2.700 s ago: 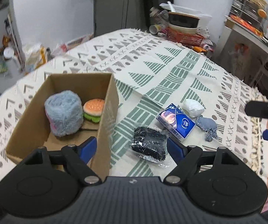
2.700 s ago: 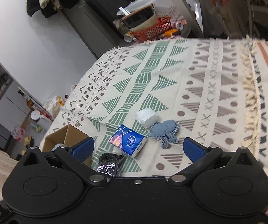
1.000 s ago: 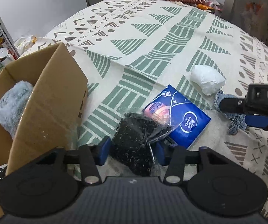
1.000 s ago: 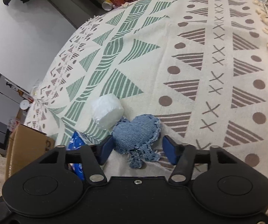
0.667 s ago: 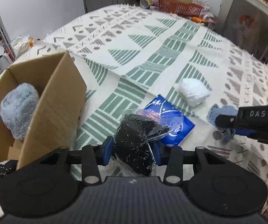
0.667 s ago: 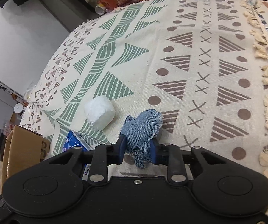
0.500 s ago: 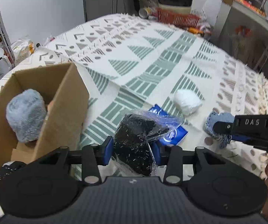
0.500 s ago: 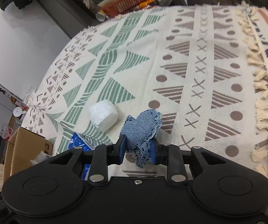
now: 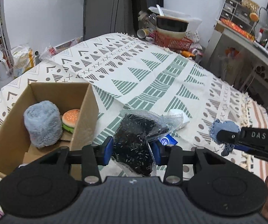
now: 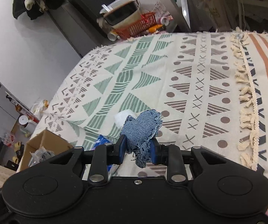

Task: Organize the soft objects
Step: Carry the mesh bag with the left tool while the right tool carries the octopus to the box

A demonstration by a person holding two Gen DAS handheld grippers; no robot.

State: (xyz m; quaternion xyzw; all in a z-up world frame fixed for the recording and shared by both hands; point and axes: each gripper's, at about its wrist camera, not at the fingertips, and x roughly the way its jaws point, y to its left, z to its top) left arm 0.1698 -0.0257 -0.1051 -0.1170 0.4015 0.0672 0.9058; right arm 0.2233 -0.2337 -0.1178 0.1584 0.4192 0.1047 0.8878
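My left gripper has its blue pads pinched onto a clear bag of black bits, which I hold above the patterned cloth just to the right of the cardboard box. My right gripper is closed tight on a frayed denim toy, also lifted off the cloth; in the left view it sits off to the right with that denim sticking out past its fingertips. Inside the box I see a fluffy blue-grey roll standing beside a toy burger. On the cloth beyond the bag lie a blue tissue pack, mostly hidden, and a white wad. A red basket with stacked bowls sits past the far edge.
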